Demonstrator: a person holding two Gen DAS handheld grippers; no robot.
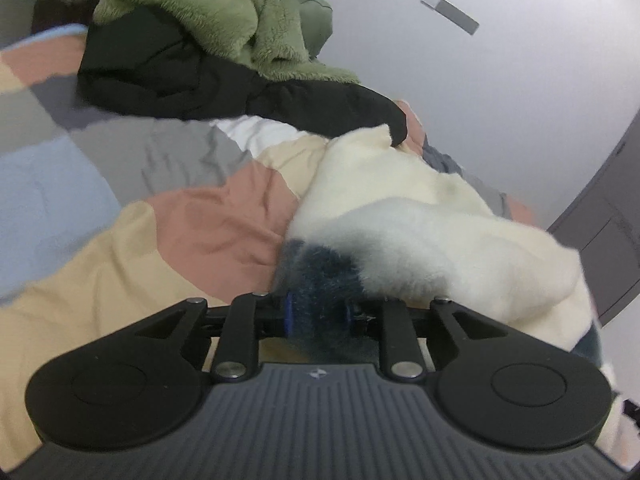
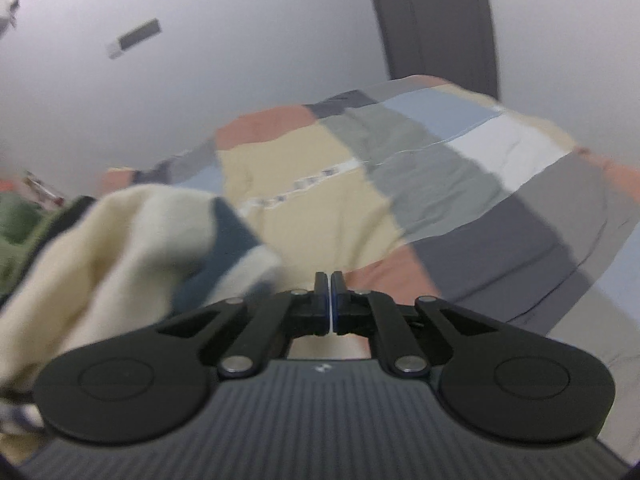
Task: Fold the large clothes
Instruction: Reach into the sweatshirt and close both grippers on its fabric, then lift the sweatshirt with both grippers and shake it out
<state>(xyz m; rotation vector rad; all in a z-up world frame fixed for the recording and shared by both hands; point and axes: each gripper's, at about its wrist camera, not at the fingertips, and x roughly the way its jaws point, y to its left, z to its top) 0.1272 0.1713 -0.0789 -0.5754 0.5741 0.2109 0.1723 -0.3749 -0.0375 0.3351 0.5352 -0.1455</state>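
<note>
A fluffy cream sweater (image 1: 432, 232) with a dark blue band lies on the patchwork bed cover (image 1: 100, 240). My left gripper (image 1: 318, 308) is shut on the sweater's dark blue part, which bunches between the fingers and hides their tips. In the right wrist view the same sweater (image 2: 120, 248) hangs blurred at the left, beside my right gripper (image 2: 330, 280). The right gripper's jaws are pressed together with nothing between them, over the bed cover (image 2: 460, 184).
A pile of a black jacket (image 1: 168, 76) and a green fleece garment (image 1: 216, 12) lies at the far side of the bed. A white wall stands behind, with a grey door (image 2: 436, 20) at the right.
</note>
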